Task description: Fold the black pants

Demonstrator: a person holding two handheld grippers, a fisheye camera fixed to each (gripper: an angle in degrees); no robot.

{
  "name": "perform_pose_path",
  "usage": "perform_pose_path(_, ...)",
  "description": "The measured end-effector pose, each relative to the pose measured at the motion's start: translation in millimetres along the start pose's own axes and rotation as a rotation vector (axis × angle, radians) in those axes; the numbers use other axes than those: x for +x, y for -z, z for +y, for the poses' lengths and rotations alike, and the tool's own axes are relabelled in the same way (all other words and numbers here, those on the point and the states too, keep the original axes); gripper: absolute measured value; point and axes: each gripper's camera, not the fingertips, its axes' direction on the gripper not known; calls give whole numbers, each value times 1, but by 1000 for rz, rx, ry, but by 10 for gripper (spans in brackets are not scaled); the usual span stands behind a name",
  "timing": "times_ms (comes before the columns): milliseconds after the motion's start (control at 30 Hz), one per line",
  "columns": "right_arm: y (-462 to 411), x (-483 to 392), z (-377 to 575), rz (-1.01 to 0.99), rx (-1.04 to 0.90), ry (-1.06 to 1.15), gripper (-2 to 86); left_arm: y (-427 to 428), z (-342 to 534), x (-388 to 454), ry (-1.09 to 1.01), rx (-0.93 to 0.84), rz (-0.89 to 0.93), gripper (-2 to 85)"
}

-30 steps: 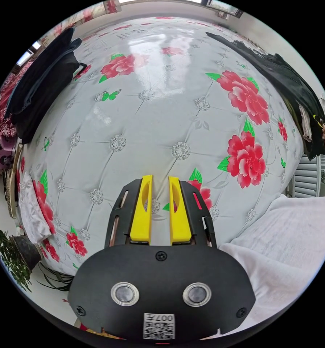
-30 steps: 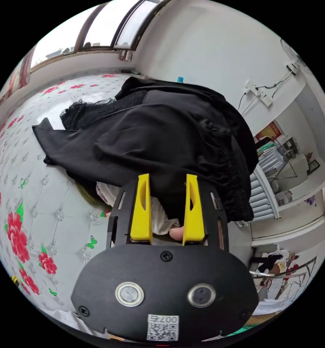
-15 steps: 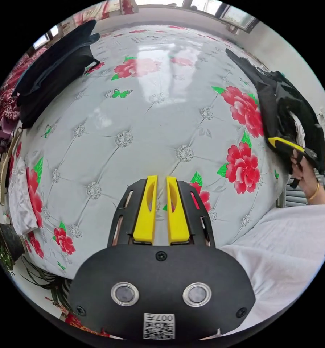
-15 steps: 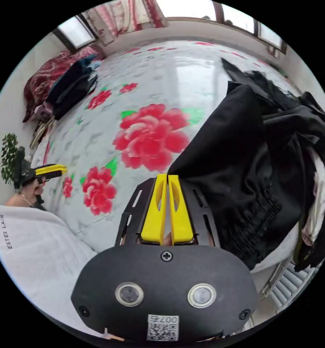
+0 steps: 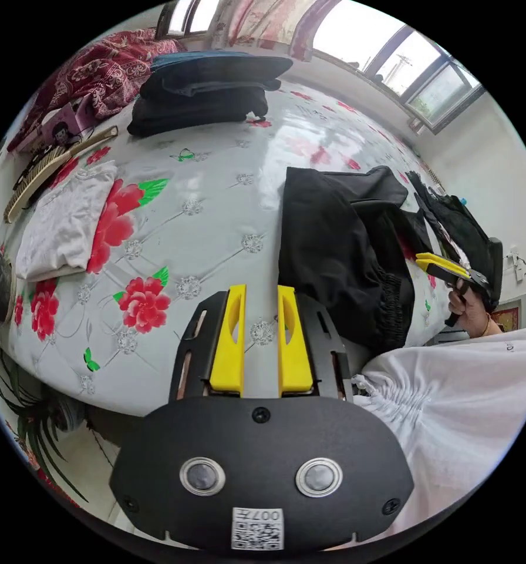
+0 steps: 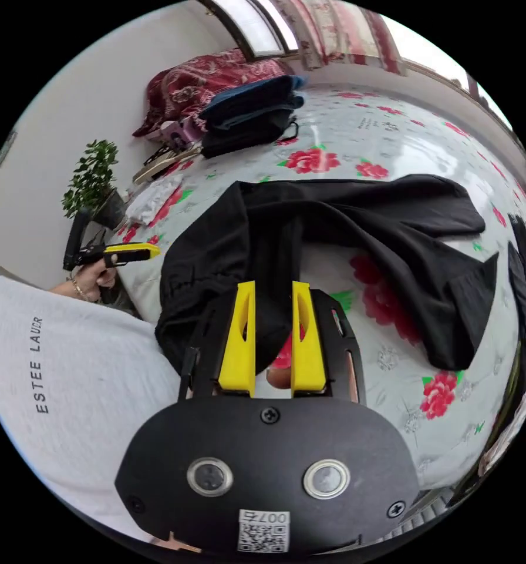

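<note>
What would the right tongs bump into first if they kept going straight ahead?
Most likely the black pants spread on the flowered bed cover. The right tongs are open and point right at them, though depth is hard to judge.

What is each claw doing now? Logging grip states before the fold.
Left claw: open, holding nothing, over the bed cover.
Right claw: open, above the black pants, not gripping them.

Home bedroom: floral bed [image 5: 216, 194], curtained window [image 5: 392, 64].
</note>
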Motion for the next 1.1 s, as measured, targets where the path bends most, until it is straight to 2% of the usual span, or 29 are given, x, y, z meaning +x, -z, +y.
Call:
perform_pose_path(100,4,21,14,-32,-28,-88,69,19,0,23,-149,21,84,88)
perform_pose_path(233,-20,-6,19,-56,-93,-48,73,5,-9,104,-458,-24,205,105)
perform_pose_path(367,-60,-61,26,-139,-159,-45,72,-47,-21,151,-588,-163,105,81)
perform_pose_path(400,-60,-78,28,-117,-145,-2,73,-45,-24,147,-584,-149,139,73)
perform_pose_path(467,-56,-96,27,-60,-183,140,74,-37,-44,121,-472,-190,150,29)
perform_pose_path(533,-47,-94,25,-61,-190,166,74,-21,-51,90,-375,-163,193,10)
perform_pose_path(633,-18,-64,24,-82,-73,45,78,22,-50,27,-185,-51,224,-4)
perform_pose_path(700,4,-32,25,-12,15,-63,81,55,-45,-8,-114,14,210,-7)
perform_pose_path(800,30,17,20,182,87,-193,80,111,-40,-63,-15,76,-14,-9)
perform_pose_path(867,46,54,14,254,122,-322,80,157,-34,-119,280,152,-293,-9)
perform_pose_path(933,58,86,8,273,153,-423,81,189,-25,-151,502,209,-340,-9)
perform_pose_path(1000,65,118,-3,286,149,-493,83,213,-18,-154,523,328,-237,-9)
perform_pose_path(1033,66,123,-6,290,146,-498,84,219,-19,-141,470,363,-194,-8)
perform_pose_path(1100,61,140,-18,327,114,-503,86,207,-27,-106,336,299,-166,-5)
